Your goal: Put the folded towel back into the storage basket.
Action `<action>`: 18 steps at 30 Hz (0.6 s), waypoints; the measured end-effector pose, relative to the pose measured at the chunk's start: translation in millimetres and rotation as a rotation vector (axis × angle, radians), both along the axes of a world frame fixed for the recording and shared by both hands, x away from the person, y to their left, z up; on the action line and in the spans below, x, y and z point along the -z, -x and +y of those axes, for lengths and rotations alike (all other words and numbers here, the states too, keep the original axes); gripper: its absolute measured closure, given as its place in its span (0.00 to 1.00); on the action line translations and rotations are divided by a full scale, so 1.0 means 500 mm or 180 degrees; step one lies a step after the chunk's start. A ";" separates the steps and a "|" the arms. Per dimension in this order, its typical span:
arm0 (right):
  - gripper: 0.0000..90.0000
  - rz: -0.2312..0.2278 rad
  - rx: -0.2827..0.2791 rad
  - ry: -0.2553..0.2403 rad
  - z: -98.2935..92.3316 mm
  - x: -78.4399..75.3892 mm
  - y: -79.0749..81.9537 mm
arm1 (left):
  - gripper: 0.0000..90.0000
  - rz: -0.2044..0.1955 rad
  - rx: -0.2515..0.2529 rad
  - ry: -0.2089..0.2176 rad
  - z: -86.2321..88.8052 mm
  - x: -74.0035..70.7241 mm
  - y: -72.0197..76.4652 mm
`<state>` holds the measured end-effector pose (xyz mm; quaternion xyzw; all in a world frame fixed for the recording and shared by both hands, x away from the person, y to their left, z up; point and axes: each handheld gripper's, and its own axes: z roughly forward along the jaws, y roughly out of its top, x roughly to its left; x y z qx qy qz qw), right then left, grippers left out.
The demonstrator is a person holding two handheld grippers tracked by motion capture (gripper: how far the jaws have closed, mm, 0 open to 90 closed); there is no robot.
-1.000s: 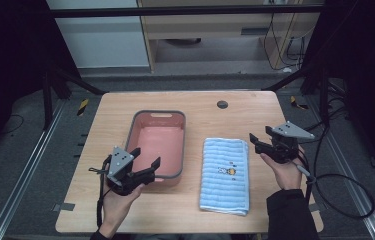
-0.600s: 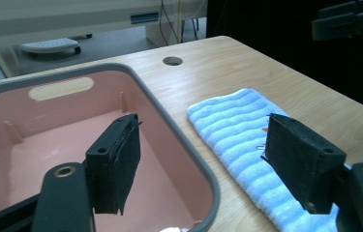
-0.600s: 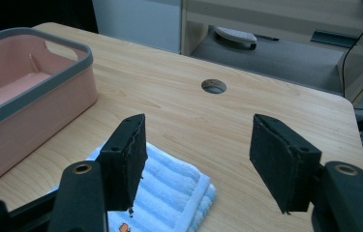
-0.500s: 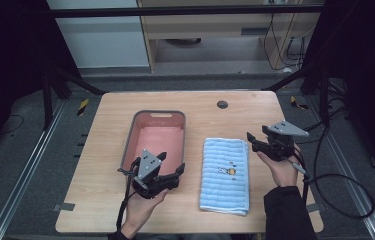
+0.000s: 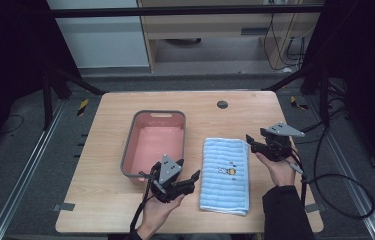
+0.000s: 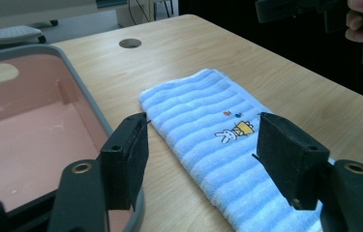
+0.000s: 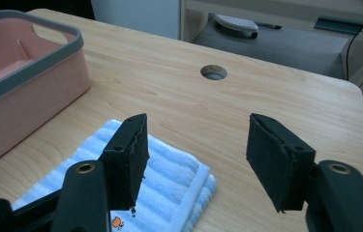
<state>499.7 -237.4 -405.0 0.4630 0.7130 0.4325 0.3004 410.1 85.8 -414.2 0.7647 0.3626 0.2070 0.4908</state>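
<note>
A: Starting nearest the person, the left gripper (image 5: pixel 191 178) sits at the table's (image 5: pixel 105 210) front edge, between the pink basin's (image 5: pixel 134 146) near corner and the blue striped towel (image 5: pixel 225 175), jaws spread wide and holding nothing.

B: And the towel itself?

A: Folded flat on the wood, just right of the basin, its rabbit print (image 6: pixel 233 132) facing up. In the left gripper view the jaws frame its near long edge without touching it.

B: Farther out?

A: The right gripper (image 5: pixel 253 141) hovers by the towel's far right corner (image 7: pixel 196 176), jaws also apart and empty. Beyond that, the basin is empty, and there is a cable hole (image 5: pixel 222 104).

B: So progress?

A: I'd judge it barely begun: both tools are lined up on the towel, but no grasp is made, and lifting or moving it is all left.
</note>
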 end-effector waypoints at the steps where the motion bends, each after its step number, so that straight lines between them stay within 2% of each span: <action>1: 0.45 0.0018 0.0004 -0.0016 0.000 0.002 -0.001 | 0.40 0.0009 0.0009 -0.0004 -0.004 0.004 0.000; 8: 0.47 0.0071 0.0009 -0.0008 -0.003 0.017 -0.009 | 0.42 0.0049 0.0071 -0.0094 -0.031 0.029 0.004; 11: 0.47 0.0104 0.0014 -0.0024 -0.004 0.026 -0.014 | 0.43 0.0104 0.0088 -0.0104 -0.038 0.043 0.005; 18: 0.48 0.0180 0.0014 0.0050 0.000 0.049 -0.027 | 0.47 0.0202 0.0104 -0.0182 -0.048 0.078 0.009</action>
